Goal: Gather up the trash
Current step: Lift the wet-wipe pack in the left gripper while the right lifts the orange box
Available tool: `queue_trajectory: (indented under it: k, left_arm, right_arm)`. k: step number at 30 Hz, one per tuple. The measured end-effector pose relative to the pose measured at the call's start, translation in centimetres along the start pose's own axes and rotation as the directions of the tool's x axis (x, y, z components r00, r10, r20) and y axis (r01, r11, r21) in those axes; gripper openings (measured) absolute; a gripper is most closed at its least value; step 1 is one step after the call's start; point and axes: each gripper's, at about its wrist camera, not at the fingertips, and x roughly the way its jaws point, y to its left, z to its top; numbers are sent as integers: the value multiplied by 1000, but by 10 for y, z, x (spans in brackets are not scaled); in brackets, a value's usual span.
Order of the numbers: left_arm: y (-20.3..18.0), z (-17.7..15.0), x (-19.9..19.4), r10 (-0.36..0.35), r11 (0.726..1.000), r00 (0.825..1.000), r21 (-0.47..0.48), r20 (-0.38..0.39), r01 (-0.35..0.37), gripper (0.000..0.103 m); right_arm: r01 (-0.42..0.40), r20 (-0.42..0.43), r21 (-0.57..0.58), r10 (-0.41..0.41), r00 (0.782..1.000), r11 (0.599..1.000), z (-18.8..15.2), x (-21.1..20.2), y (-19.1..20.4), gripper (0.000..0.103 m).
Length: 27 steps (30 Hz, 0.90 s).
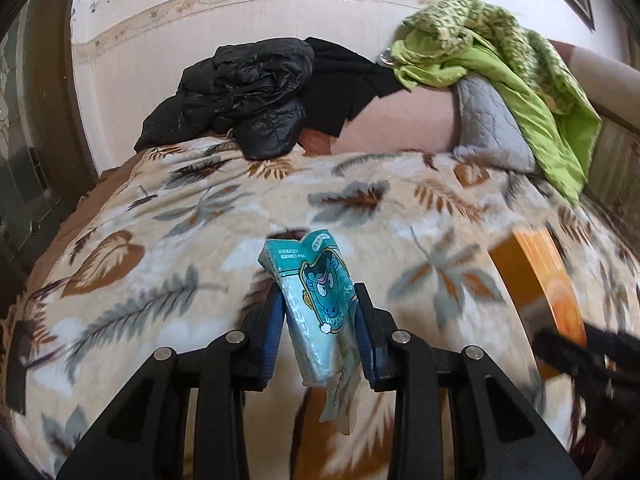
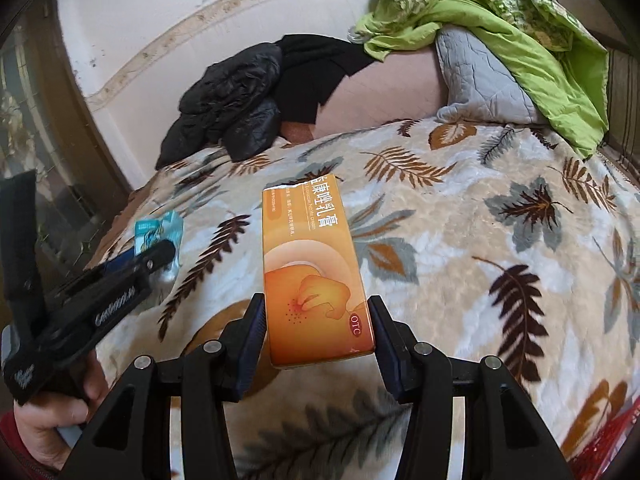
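Note:
My left gripper is shut on a crumpled teal snack wrapper with a cartoon figure, held above the leaf-patterned blanket. My right gripper is shut on a long orange medicine box, also held above the blanket. The orange box shows blurred at the right of the left wrist view. The left gripper with the teal wrapper shows at the left of the right wrist view.
A black puffer jacket and dark cloth lie at the far side of the bed by the wall. A green quilt and a grey quilted pillow sit at the far right. A red item peeks in at the bottom right.

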Motion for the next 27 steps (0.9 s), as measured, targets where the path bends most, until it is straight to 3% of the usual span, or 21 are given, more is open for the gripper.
queue_trajectory:
  k: [7, 12, 27]
  left_arm:
    - [5, -41, -28, 29, 999, 999, -15, -18, -29, 32]
    - [13, -44, -23, 48, 998, 999, -37, -3, -48, 32]
    - [21, -39, -14, 55, 998, 998, -30, 20, -55, 32]
  right_arm:
    - [-48, 3, -47, 48, 999, 998, -16, -12, 19, 54]
    - [-25, 1, -97, 25, 1000, 995, -19, -7, 29, 54]
    - [-44, -37, -59, 42, 998, 997, -17, 8, 26, 54]
